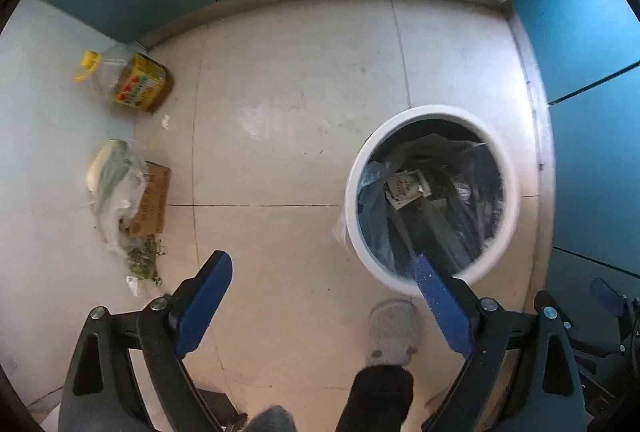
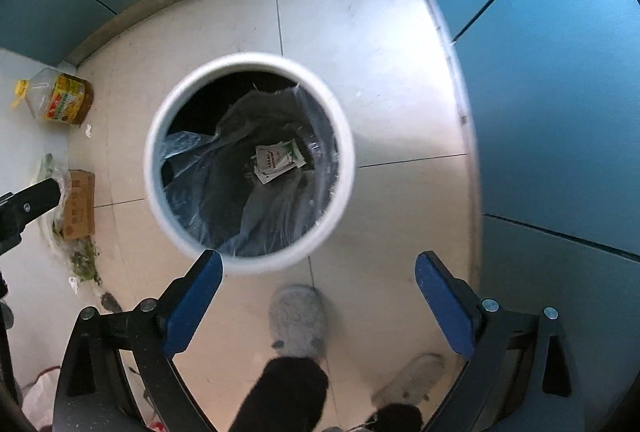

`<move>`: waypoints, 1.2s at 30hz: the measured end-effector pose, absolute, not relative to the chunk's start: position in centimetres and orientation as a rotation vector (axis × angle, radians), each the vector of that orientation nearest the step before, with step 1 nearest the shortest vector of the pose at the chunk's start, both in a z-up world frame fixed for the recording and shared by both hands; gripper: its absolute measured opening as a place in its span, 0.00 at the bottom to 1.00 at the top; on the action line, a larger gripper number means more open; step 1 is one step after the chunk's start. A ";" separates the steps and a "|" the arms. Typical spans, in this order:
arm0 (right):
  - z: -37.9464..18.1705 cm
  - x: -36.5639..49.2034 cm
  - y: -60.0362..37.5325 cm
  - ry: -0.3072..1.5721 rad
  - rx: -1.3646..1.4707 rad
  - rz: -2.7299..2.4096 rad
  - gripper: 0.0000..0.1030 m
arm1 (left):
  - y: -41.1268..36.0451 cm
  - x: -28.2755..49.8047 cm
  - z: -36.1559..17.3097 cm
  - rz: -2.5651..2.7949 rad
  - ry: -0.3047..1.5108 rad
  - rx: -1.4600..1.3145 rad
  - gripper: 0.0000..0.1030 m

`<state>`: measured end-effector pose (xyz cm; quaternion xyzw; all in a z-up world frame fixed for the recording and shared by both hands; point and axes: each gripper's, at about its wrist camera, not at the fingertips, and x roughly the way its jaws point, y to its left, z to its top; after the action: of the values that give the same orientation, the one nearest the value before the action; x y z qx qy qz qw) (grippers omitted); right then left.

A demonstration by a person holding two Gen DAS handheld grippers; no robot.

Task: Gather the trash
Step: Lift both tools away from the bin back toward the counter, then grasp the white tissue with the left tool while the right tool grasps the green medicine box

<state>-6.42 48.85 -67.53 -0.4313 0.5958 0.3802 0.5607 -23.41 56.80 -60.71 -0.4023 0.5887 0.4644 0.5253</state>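
I held both tongs spread wide and empty: the left gripper (image 1: 322,270) and the right gripper (image 2: 318,268). The white bin (image 2: 160,120) sat mid-frame below the right one, a packet (image 2: 278,160) inside.

My left gripper (image 1: 322,270) points straight down, blue pads (image 1: 200,306) spread wide with nothing between them. My right gripper (image 2: 318,270) also points straight down, its jaws just as wide and empty. My slippered foot (image 2: 298,320) and dark trouser leg (image 2: 284,392) stand below both.
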 end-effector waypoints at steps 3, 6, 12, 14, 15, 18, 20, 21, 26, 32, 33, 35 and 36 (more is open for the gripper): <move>-61.3 -6.8 48.1 1.378 -1.001 0.906 0.96 | 55.7 -23.4 -55.3 1.099 1.378 -0.947 0.91; -55.3 -7.2 47.5 1.362 -0.970 0.927 0.96 | 54.7 -23.1 -50.4 1.088 1.348 -0.928 0.91; -42.6 -7.8 45.7 1.307 -0.899 0.967 0.96 | 52.4 -23.7 -39.9 1.089 1.288 -0.864 0.91; -38.8 -7.9 45.0 1.290 -0.874 0.985 0.96 | 51.6 -23.9 -36.7 1.088 1.262 -0.858 0.91; -37.2 -7.9 44.7 1.283 -0.861 0.992 0.96 | 51.2 -23.9 -35.4 1.089 1.253 -0.852 0.91; -31.6 -7.5 43.6 1.268 -0.806 1.020 0.96 | 49.9 -24.0 -31.0 1.084 1.223 -0.833 0.91; -28.4 -7.2 42.8 1.266 -0.755 1.042 0.96 | 49.0 -23.6 -28.3 1.085 1.212 -0.807 0.91; -26.8 -6.8 42.4 1.272 -0.727 1.055 0.96 | 48.7 -23.3 -27.1 1.083 1.205 -0.802 0.91; -20.0 -3.2 39.2 1.306 -0.551 1.060 0.96 | 47.5 -19.3 -20.6 1.059 1.146 -0.742 0.91; -14.8 6.0 32.1 1.304 -0.333 0.923 0.96 | 45.5 -8.1 -15.7 0.921 1.067 -0.666 0.91; -13.8 8.7 29.9 1.299 -0.281 0.867 0.96 | 44.9 -5.9 -15.6 0.885 1.068 -0.655 0.91; -12.9 12.4 26.5 1.291 -0.211 0.786 0.96 | 42.8 -0.6 -16.0 0.797 1.089 -0.631 0.91; -12.4 15.0 24.0 1.282 -0.171 0.719 0.96 | 41.5 2.7 -16.4 0.744 1.115 -0.620 0.91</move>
<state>15.04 23.97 -12.39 -0.0780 0.5840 0.3276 0.7386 2.72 41.51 -16.40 -0.2825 0.5082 0.3390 0.7396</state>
